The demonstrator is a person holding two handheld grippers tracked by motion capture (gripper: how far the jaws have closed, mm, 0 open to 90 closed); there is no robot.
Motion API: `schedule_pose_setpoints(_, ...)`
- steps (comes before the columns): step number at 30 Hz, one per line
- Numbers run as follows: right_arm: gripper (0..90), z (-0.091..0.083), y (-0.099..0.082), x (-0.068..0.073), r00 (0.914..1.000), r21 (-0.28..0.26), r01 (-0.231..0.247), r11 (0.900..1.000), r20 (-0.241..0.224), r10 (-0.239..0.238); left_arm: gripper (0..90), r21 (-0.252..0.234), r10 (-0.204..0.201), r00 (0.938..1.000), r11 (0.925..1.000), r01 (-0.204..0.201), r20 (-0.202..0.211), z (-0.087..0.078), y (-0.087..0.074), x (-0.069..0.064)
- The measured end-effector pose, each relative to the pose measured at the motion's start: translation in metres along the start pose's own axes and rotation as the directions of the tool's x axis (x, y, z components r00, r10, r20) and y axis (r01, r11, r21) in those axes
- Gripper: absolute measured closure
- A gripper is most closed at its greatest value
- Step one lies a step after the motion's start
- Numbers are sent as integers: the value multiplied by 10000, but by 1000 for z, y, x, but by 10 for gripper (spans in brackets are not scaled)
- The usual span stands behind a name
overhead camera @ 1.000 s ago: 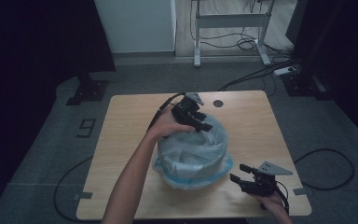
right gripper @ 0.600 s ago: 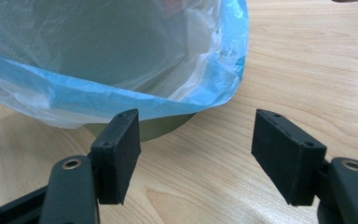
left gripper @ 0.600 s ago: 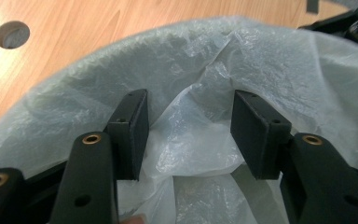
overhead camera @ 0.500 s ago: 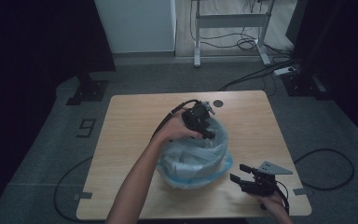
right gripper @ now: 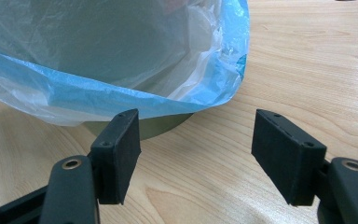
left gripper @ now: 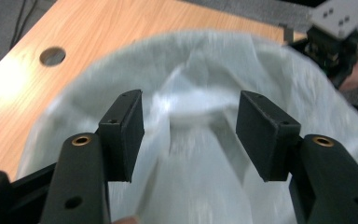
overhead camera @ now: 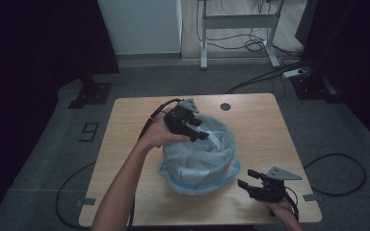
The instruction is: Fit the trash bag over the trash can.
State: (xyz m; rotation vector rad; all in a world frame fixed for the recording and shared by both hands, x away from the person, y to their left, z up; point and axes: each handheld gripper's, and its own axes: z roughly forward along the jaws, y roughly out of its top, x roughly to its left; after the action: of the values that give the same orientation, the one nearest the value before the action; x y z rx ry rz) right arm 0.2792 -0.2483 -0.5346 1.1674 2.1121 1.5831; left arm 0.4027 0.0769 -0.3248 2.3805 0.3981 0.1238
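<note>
— Changes since a moment ago?
— The left tool [overhead camera: 192, 129] has drawn back toward the bin's [overhead camera: 200, 166] far-left rim; its jaws have just been opening, now wide over the liner [left gripper: 200, 154], gripping nothing. The right tool [overhead camera: 255, 185] is unmoved, jaws wide and empty, beside the bin's base.
— Count?
— One bench [overhead camera: 125, 144], one lined bin at its middle, one liner, two tools.
</note>
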Motion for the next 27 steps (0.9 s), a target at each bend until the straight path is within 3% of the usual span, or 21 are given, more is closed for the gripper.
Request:
schedule_pose_setpoints(5,320,1,0,1,10000,57,66,10000,16,-67,419,821,89,9998,9966,-73,-182,-6,-23,-2)
schedule_pose_setpoints(10,319,3,-1,2,10000,75,79,9999,-18,-79,429,1361,87,10000,9907,-81,-40,-7,-38,0)
schedule_pose_setpoints(22,319,2,-1,0,10000,128,80,9999,45,-80,428,2271,193,9998,9737,-191,13,8,-43,1)
schedule_pose_setpoints(24,320,2,-1,0,10000,131,73,9999,42,-74,425,2206,212,9998,9751,-207,-1,8,-43,0)
schedule_pose_setpoints(27,320,1,-1,0,10000,134,39,9999,49,-40,420,1636,210,9998,9863,-198,-57,2,-42,-2)
